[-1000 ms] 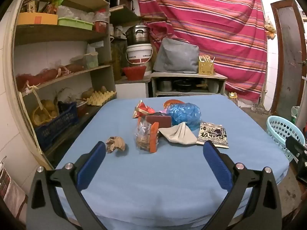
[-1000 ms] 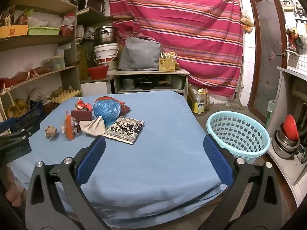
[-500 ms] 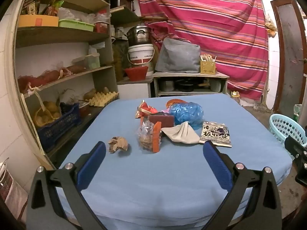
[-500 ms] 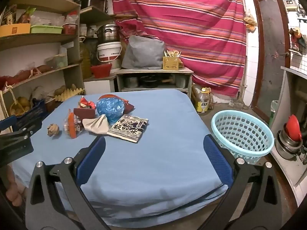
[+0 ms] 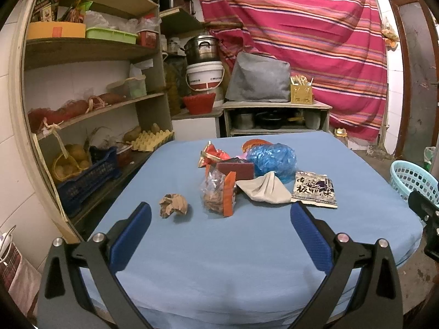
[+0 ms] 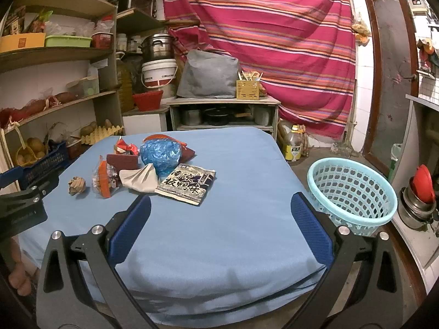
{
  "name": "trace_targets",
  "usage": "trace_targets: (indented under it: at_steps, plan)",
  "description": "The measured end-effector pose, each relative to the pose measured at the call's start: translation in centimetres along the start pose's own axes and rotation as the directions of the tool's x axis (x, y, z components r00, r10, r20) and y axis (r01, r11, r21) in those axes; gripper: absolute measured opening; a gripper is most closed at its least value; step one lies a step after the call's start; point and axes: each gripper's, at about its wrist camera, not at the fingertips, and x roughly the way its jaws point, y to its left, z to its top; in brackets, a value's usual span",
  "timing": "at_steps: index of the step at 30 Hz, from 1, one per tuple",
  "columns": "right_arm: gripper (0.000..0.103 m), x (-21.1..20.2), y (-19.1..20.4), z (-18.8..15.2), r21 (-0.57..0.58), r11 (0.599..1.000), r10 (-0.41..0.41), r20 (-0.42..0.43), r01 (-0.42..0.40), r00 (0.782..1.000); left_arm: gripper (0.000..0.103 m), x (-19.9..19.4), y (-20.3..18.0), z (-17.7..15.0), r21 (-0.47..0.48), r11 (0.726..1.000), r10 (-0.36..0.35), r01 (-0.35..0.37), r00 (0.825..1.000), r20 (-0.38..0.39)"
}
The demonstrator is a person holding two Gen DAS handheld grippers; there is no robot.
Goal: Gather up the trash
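The left gripper (image 5: 219, 219) hangs wide apart and empty above the blue counter (image 5: 219, 260). Ahead lie a crumpled paper ball (image 5: 173, 205), a clear snack bag (image 5: 218, 192), a beige cloth (image 5: 264, 190), a blue plastic bag (image 5: 271, 159) and a dark printed packet (image 5: 314, 189). A turquoise basket (image 5: 411, 178), seemingly on the floor, shows at right.

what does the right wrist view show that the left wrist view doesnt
Only the right wrist view shows the whole light blue plastic basket on the floor beside the table, the yellow-labelled oil bottle, the red-lidded metal pots and the open right gripper.

Only the left wrist view shows the open left gripper head-on; the basket there is cut at the frame edge.

Both show the blue-covered table, crumpled brown paper ball, clear snack bag with orange strip, beige cloth, crinkled blue plastic bag and black printed packet.
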Motion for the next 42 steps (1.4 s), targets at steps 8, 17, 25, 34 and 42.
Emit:
trace_targets:
  at_steps: [8,17,25,34,42]
  plan:
    - [0.099,0.3,0.0,0.1,-0.004,1.0,0.001,0.002,-0.001,1.0,0.099,0.4,0.0,-0.2,0.001,1.0,0.003,-0.003,1.0,-0.007]
    - [0.099,0.9,0.5,0.2,-0.022,1.0,0.002,0.009,-0.002,1.0,0.099,1.0,0.2,-0.3,-0.014,1.0,-0.008,0.008,1.0,-0.027]
    - [0.099,1.1,0.5,0.1,-0.024,1.0,-0.001,0.013,0.002,1.0,0.099,1.0,0.1,-0.3,-0.011,1.0,-0.011,0.011,1.0,-0.023]
    - [0.099,1.1,0.5,0.2,-0.027,1.0,0.001,0.014,-0.001,1.0,0.099,1.3,0.1,-0.2,-0.018,1.0,0.0,-0.001,1.0,-0.022]
    - [0.099,0.9,0.6,0.1,-0.028,1.0,0.011,0.014,-0.011,1.0,0.099,1.3,0.1,-0.3,-0.008,1.0,0.016,-0.016,1.0,-0.015]
